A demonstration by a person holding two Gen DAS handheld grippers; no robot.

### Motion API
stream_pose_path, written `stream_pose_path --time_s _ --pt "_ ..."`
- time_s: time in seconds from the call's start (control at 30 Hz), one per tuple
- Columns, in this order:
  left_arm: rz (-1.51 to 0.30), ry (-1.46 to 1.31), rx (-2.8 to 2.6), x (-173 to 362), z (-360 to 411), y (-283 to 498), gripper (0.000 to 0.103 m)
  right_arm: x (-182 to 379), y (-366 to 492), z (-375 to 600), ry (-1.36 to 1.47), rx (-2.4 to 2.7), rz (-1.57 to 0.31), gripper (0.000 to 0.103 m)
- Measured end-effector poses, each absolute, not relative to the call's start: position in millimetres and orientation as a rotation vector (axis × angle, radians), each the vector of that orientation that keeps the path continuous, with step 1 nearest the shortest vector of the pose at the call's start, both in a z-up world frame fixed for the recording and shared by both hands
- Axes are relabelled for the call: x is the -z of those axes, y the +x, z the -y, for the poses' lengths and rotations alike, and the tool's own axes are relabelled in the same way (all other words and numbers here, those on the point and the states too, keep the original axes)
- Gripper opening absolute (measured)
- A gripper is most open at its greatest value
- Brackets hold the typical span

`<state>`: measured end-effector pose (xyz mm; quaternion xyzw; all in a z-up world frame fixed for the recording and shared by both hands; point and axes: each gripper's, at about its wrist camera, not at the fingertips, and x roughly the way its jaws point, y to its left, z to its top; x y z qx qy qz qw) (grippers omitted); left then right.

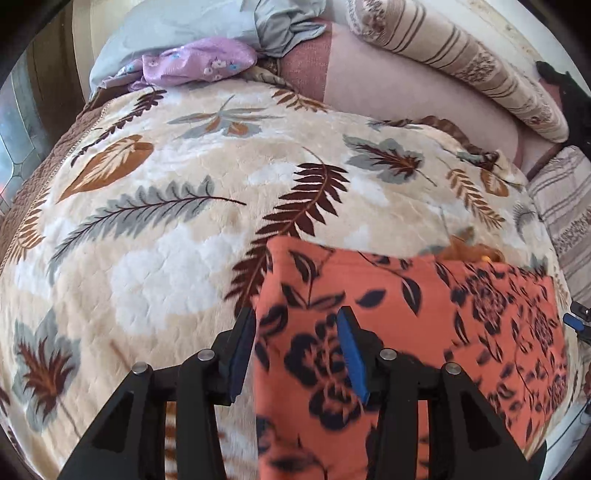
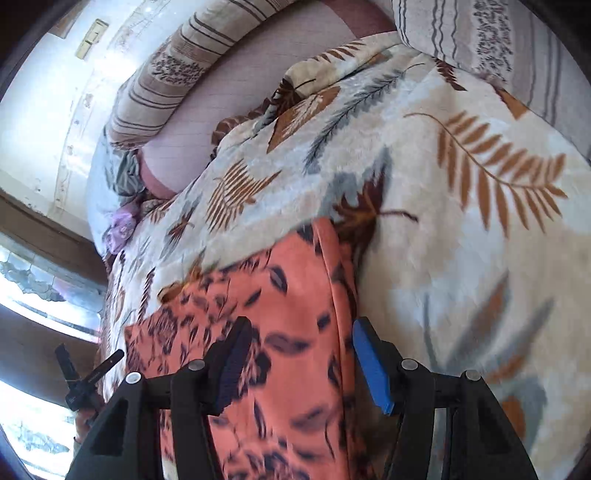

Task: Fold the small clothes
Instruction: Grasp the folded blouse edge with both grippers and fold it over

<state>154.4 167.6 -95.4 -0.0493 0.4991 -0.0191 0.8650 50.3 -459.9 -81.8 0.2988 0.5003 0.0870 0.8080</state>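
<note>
An orange garment with a dark floral print (image 1: 406,332) lies flat on a cream blanket with a leaf pattern (image 1: 166,221). My left gripper (image 1: 295,332) is open, its jaws astride the garment's left edge. In the right wrist view the same garment (image 2: 288,295) lies on the blanket (image 2: 461,221). My right gripper (image 2: 301,343) is open over the garment's right edge. The right gripper's tip shows at the far right of the left wrist view (image 1: 576,317). The left gripper shows at the lower left of the right wrist view (image 2: 88,373).
Striped pillows (image 1: 461,55) lie along the back of the bed. A purple floral cloth (image 1: 199,62) and a grey-blue cloth (image 1: 192,26) are piled at the far left corner. A pink sheet (image 1: 406,92) shows beyond the blanket. A window (image 2: 40,288) is at the left.
</note>
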Motion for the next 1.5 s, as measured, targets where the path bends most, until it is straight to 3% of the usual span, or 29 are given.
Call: stream_pose_path --time_s 0.13,0.17,0.2,0.33,0.43,0.7,0.73,0.8,0.83,0.87,0.93,0.97,1.0,1.13,1.2,1.23,1.27,1.3,1.37,1.5 --pt "-1.09 -0.099 0.023 113 -166 170 0.044 99 87 445 0.557 -0.145 -1.114 0.059" --pt "-1.087 -0.105 0.019 113 -167 171 0.015 103 94 441 0.525 -0.138 -1.127 0.045" --pt "-1.078 -0.11 0.015 110 -168 170 0.004 102 98 436 0.481 -0.126 -1.136 0.01" --pt "-0.948 -0.106 0.006 83 -169 153 0.003 72 91 422 0.31 -0.064 -1.048 0.007" --pt "-1.092 -0.099 -0.05 129 -177 175 0.005 116 112 435 0.38 -0.029 -1.187 0.007" --pt "-1.031 -0.071 -0.038 104 -178 169 0.008 104 102 464 0.542 0.004 -1.16 0.029" --pt "-1.019 -0.076 -0.037 98 -179 162 0.012 97 95 466 0.552 0.001 -1.137 0.029" --pt "-0.969 -0.064 -0.036 79 -178 142 0.033 70 73 463 0.559 -0.049 -1.08 0.029" --pt "-0.932 -0.056 -0.032 68 -173 130 0.048 58 60 459 0.587 -0.099 -1.057 0.029" --pt "-0.872 -0.044 -0.026 55 -170 110 0.055 49 41 453 0.631 -0.162 -1.041 0.03" --pt "-0.789 -0.017 0.004 40 -158 78 0.064 45 12 440 0.707 -0.262 -1.029 0.045" --pt "-0.765 -0.005 0.019 36 -151 62 0.069 48 -8 432 0.761 -0.317 -1.018 0.075" --pt "-0.753 -0.001 0.042 36 -143 46 0.07 53 -24 425 0.808 -0.36 -0.998 0.09" --pt "-0.815 0.005 0.12 72 -118 16 0.072 115 -62 423 0.92 -0.302 -1.055 0.087" --pt "-0.917 0.054 0.087 102 -113 15 0.072 143 -78 446 1.052 -0.202 -1.042 0.051" --pt "-0.95 0.077 0.067 111 -113 12 0.072 143 -88 455 1.094 -0.179 -1.026 0.051" --pt "-0.929 0.081 0.063 109 -113 4 0.072 137 -98 461 1.116 -0.161 -1.002 0.054" --pt "-0.901 0.076 0.06 103 -113 -3 0.072 129 -110 465 1.122 -0.146 -0.962 0.069" --pt "-0.876 0.065 0.064 91 -109 -9 0.072 121 -126 467 1.129 -0.131 -0.908 0.088" --pt "-0.84 0.017 0.115 66 -87 -7 0.072 138 -130 463 1.218 -0.149 -0.928 0.088"
